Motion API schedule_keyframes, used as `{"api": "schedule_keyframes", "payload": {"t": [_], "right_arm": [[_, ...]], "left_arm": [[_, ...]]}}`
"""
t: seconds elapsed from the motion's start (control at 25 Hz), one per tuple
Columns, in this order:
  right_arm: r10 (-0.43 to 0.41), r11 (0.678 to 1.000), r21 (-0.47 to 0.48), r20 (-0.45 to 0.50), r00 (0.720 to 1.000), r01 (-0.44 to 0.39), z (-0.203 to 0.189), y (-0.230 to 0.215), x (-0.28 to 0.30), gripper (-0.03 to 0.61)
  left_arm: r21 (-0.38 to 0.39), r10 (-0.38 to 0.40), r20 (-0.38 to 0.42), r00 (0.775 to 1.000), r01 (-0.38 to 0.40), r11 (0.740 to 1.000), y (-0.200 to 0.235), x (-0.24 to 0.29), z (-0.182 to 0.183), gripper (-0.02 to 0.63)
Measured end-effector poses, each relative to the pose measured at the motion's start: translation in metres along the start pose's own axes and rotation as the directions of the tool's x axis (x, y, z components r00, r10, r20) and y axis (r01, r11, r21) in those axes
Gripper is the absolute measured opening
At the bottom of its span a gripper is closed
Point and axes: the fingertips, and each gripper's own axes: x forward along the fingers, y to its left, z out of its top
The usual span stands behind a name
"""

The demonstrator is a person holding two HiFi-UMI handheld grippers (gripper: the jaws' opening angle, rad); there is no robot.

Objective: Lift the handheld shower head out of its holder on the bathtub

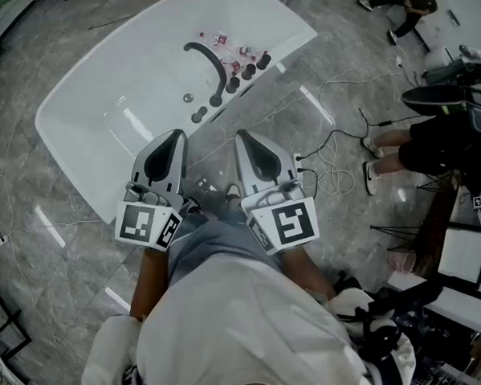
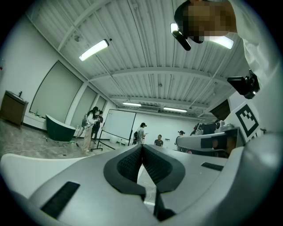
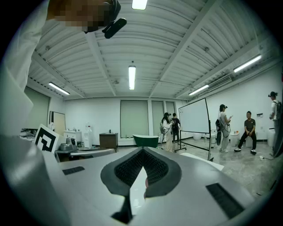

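In the head view a white bathtub point(image 1: 84, 115) stands on the marble floor ahead of me. On its far deck a black curved shower head point(image 1: 208, 64) rests among several black knobs point(image 1: 249, 70). My left gripper point(image 1: 177, 135) and right gripper point(image 1: 243, 136) are held side by side close to my body, level, short of the tub's near rim and well apart from the shower head. In the left gripper view the left gripper point(image 2: 142, 147) has its jaws meeting at the tip with nothing between them. The right gripper point(image 3: 142, 150) is likewise shut and empty. Neither gripper view shows the tub fittings.
Cables point(image 1: 335, 154) trail across the floor right of the tub. A person's legs point(image 1: 383, 152) and dark stands point(image 1: 452, 96) crowd the right side. A whiteboard point(image 3: 194, 119), a green tub point(image 3: 146, 140) and several standing people show farther off.
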Motion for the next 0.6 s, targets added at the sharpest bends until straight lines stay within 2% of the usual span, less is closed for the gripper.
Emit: {"api": "schedule_keyframes", "payload": {"t": [0.12, 0.2, 0.44, 0.6], "right_arm": [[0.006, 1.000, 0.006, -0.012, 1.000, -0.006, -0.006, 0.006, -0.006, 0.017], [0.010, 1.000, 0.012, -0.021, 1.000, -0.010, -0.012, 0.007, -0.003, 0.017], [0.028, 0.999, 0.045, -0.043, 0.999, -0.026, -0.025, 0.007, 0.018, 0.017], [0.038, 0.995, 0.094, -0.031, 0.999, -0.035, -0.038, 0.004, 0.036, 0.018]], "left_arm": [[-0.038, -0.057, 0.051, 0.997, 0.059, 0.998, -0.010, -0.008, 0.003, 0.018], [-0.052, -0.074, 0.058, 0.996, 0.077, 0.996, -0.008, -0.007, 0.000, 0.018], [-0.042, -0.064, 0.005, 0.998, 0.065, 0.997, 0.015, 0.004, -0.020, 0.018], [-0.003, -0.036, -0.062, 0.997, 0.036, 0.999, 0.044, 0.019, -0.067, 0.020]]}}
